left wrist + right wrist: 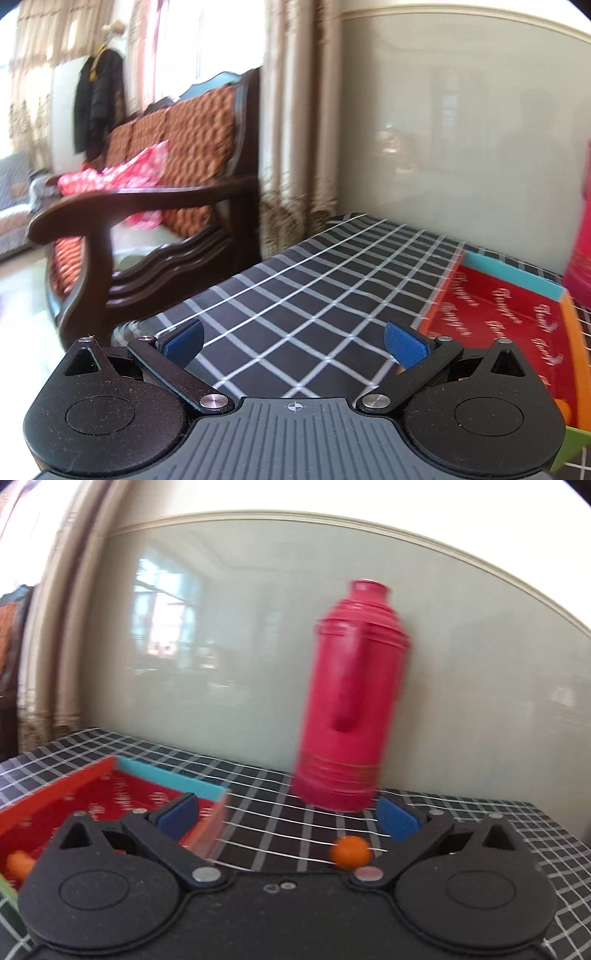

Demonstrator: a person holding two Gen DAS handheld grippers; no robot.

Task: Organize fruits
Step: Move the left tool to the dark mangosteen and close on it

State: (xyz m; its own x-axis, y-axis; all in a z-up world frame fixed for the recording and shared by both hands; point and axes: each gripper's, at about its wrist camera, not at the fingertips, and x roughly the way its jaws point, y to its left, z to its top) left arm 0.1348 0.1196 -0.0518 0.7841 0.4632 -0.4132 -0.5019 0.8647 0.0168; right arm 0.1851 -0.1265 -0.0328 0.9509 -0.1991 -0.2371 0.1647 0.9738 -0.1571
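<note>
A small orange fruit (pixel 350 852) lies on the checked tablecloth (pixel 280 819), low between the wide-apart blue pads of my right gripper (pixel 288 814), which is open and touches nothing. Left of it stands a shallow red tray (pixel 85 797) with a teal far wall and an orange side; another orange fruit (pixel 20 862) lies in its near corner. My left gripper (pixel 295 341) is open too, with only bare tablecloth (pixel 295 280) between its pads. The red tray (pixel 498 310) sits just right of it, and a sliver of orange fruit (pixel 564 409) shows at its near edge.
A tall pink thermos (pixel 351 701) stands on the cloth against the pale wall, behind the loose fruit. A wooden armchair (pixel 155 206) with an orange cushion and a pink cloth stands left of the table. The table's left edge runs beside it. Curtains hang behind.
</note>
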